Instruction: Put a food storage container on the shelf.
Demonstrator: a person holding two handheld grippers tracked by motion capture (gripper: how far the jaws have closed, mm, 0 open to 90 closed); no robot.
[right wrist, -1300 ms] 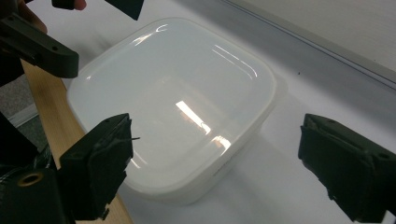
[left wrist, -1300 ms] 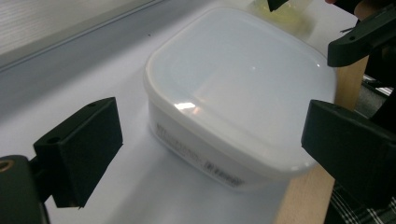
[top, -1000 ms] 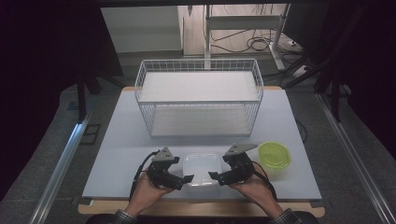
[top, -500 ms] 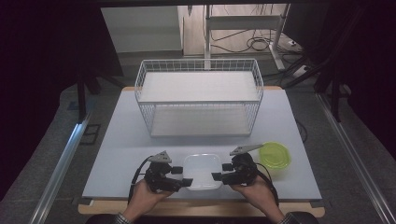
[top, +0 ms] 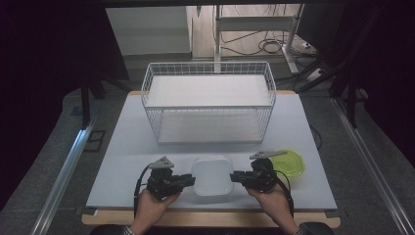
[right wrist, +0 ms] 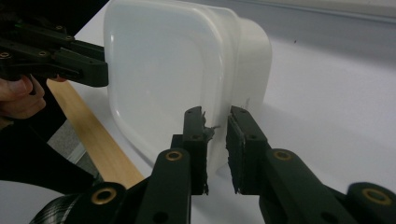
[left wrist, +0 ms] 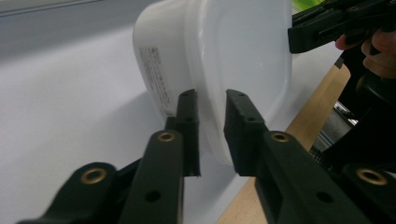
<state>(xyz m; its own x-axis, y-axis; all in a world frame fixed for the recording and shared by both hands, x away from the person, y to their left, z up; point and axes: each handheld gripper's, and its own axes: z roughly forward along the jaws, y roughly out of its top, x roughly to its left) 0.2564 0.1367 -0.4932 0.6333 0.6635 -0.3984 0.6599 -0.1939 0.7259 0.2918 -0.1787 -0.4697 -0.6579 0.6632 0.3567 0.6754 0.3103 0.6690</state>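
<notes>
White plastic container (top: pixel 212 175) sits at the worktop's (top: pixel 122 147) six o'clock edge, its rim pinched at nine o'clock by the left claw (top: pixel 189 180) and at three o'clock by the right claw (top: pixel 236 177), both just closing, so the grasp looks done and lifting remains.

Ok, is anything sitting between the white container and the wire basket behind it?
Nothing visible: bare table lies between the white container, rim pinched by both claws, and the wire basket. The green bowl sits off right.
</notes>
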